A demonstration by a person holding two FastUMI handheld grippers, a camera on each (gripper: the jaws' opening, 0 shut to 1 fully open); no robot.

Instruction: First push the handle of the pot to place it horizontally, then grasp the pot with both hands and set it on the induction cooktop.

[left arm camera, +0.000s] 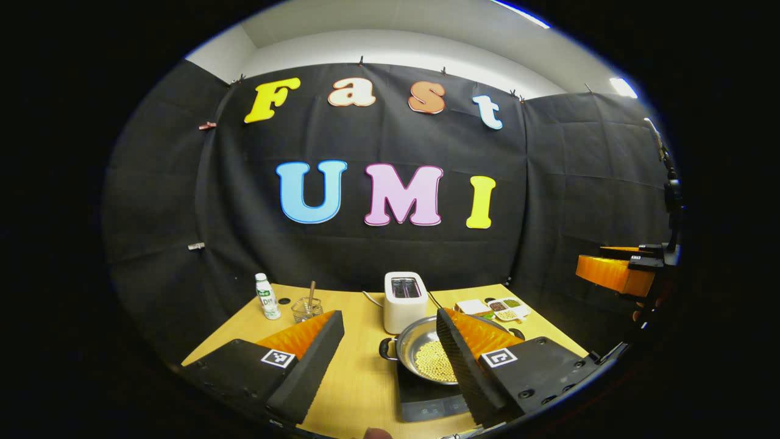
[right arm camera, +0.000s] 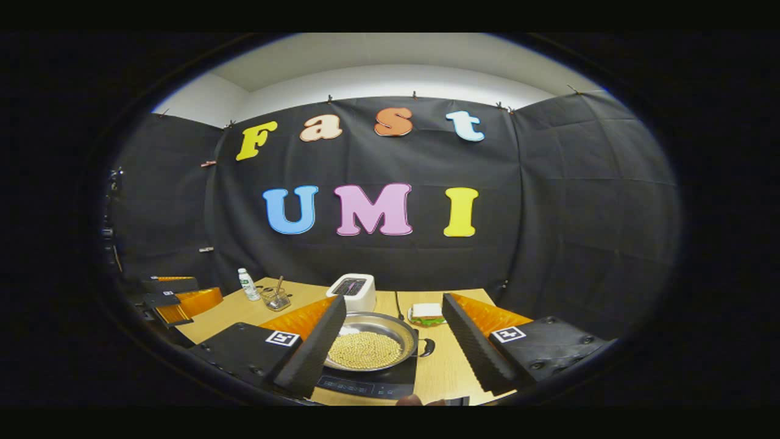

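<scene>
A shallow metal pot [left arm camera: 426, 356] holding pale beans sits on the dark induction cooktop [left arm camera: 426, 403] near the table's front edge. Its small side handle [left arm camera: 386, 349] points left in the left gripper view; the opposite handle [right arm camera: 428, 347] points right in the right gripper view. My left gripper [left arm camera: 390, 317] hangs open above and in front of the pot, with nothing between its fingers. My right gripper [right arm camera: 393, 302] is open too, back from the pot [right arm camera: 365, 349] and the cooktop [right arm camera: 365, 384] and apart from both. The right gripper [left arm camera: 615, 271] also shows far right, and the left gripper [right arm camera: 177, 299] far left.
On the wooden table [left arm camera: 359, 378] stand a white toaster [left arm camera: 404, 299] behind the pot, a small bottle [left arm camera: 266, 297], a glass [left arm camera: 306, 309] with a stick in it, and a tray of grains [left arm camera: 506, 308]. A sandwich [right arm camera: 425, 314] lies beside the toaster.
</scene>
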